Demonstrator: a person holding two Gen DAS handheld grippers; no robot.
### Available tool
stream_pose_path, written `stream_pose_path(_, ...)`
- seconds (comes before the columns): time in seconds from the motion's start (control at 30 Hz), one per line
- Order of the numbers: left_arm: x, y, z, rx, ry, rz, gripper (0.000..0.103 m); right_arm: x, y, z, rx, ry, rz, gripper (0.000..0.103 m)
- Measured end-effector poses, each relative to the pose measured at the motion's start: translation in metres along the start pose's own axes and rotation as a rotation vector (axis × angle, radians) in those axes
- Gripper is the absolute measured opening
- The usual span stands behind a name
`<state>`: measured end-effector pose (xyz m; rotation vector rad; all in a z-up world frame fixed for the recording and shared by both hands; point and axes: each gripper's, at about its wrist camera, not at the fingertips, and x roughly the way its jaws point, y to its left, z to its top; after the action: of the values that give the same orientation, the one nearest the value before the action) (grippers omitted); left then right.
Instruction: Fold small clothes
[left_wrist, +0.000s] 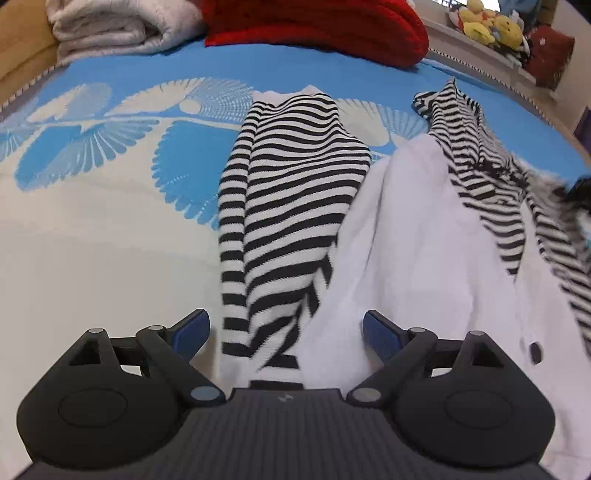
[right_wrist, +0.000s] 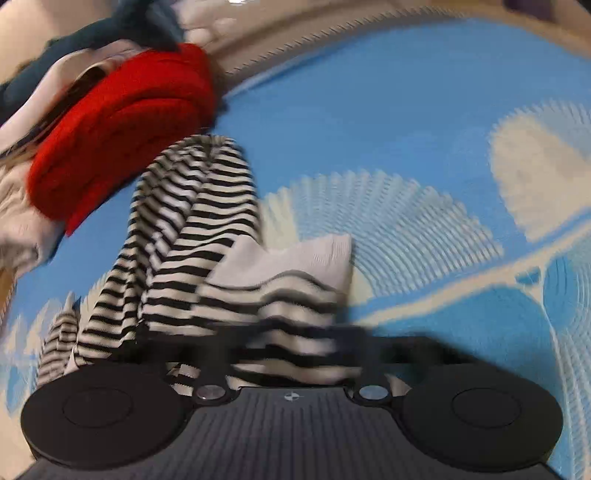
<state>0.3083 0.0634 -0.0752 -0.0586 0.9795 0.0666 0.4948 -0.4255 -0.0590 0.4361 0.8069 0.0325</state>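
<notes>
1. The left tongs (left_wrist: 286, 332) stand wide, their blue pads (left_wrist: 382, 334) spread to either side of the striped sweater's (left_wrist: 291, 192) lower hem, with no pad pressing on the cloth.
2. The right tongs (right_wrist: 291, 350) are drawn together on a striped sleeve (right_wrist: 291, 306) with a white cuff (right_wrist: 295, 262); motion blur smears the fingers, so the exact pinch point looks to be just below the cuff, though I cannot be sure.
3. The striped sweater lies lengthwise on the bed, neck toward the far end, one sleeve folded along its left edge.
4. Beside it on the right lies a white garment (left_wrist: 406, 240) with a dark button (left_wrist: 535, 352), and another striped piece (left_wrist: 476, 158) drapes across its top.
5. Everything rests on a blue bedspread (left_wrist: 110, 155) with a cream fan-leaf pattern.
6. At the far end sit a red knit (left_wrist: 317, 26) and a folded white blanket (left_wrist: 118, 27).
7. Plush toys (left_wrist: 491, 24) line a ledge beyond the bed's right corner.
</notes>
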Motion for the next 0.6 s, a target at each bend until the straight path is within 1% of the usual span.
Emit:
stream_pose_path(0.03,0.0,0.0,0.0,0.004,-0.001,0.007,0.093,-0.014,0.005,0.001,-0.037,-0.066,-0.012,0.004)
stream_pose_path(0.1,-0.003,0.003,0.001,-0.014,0.0,-0.002,0.093,-0.048,0.002,0.007,-0.084,-0.201,-0.065,0.004)
stream_pose_path(0.13,-0.005,0.004,0.002,-0.026,-0.003,-0.012,0.093,-0.071,-0.006,0.01,-0.093,-0.276,-0.102,0.004)
stream_pose_path(0.17,-0.007,0.004,0.002,-0.031,-0.008,-0.019,0.093,-0.093,-0.018,0.012,-0.088,-0.331,-0.148,0.004)
stream_pose_path(0.23,-0.011,0.003,0.002,-0.027,-0.021,-0.016,0.093,-0.14,-0.059,0.018,-0.032,-0.409,-0.257,0.004)
stream_pose_path(0.3,-0.014,0.001,0.001,-0.015,-0.031,-0.011,0.093,-0.181,-0.108,0.016,0.034,-0.462,-0.403,0.004)
stream_pose_path(0.33,-0.014,0.0,0.002,-0.011,-0.032,-0.01,0.093,-0.2,-0.132,0.012,0.057,-0.483,-0.499,0.004)
stream_pose_path(0.37,-0.014,-0.001,0.001,-0.01,-0.032,-0.011,0.093,-0.218,-0.16,0.005,0.075,-0.491,-0.622,0.004)
stream_pose_path(0.4,-0.014,-0.001,0.001,-0.009,-0.031,-0.014,0.093,-0.229,-0.182,-0.004,0.1,-0.487,-0.699,0.004)
stream_pose_path(0.43,-0.013,-0.002,0.001,-0.007,-0.029,-0.013,0.093,-0.239,-0.204,-0.013,0.144,-0.473,-0.748,0.004)
stream_pose_path(0.47,-0.012,-0.003,0.0,-0.003,-0.027,-0.009,0.093,-0.248,-0.23,-0.027,0.218,-0.452,-0.793,0.004)
stream_pose_path(0.5,-0.011,-0.004,-0.001,0.002,-0.024,-0.004,0.093,-0.251,-0.248,-0.04,0.276,-0.439,-0.831,0.004)
stream_pose_path(0.53,-0.01,-0.004,-0.001,0.007,-0.022,-0.001,0.093,-0.252,-0.264,-0.054,0.325,-0.42,-0.861,0.004)
stream_pose_path(0.57,-0.008,-0.004,-0.002,0.01,-0.022,0.005,0.093,-0.251,-0.278,-0.067,0.359,-0.393,-0.869,0.005)
stream_pose_path(0.6,-0.008,-0.004,-0.001,0.012,-0.025,0.013,0.093,-0.245,-0.289,-0.078,0.388,-0.356,-0.863,0.018)
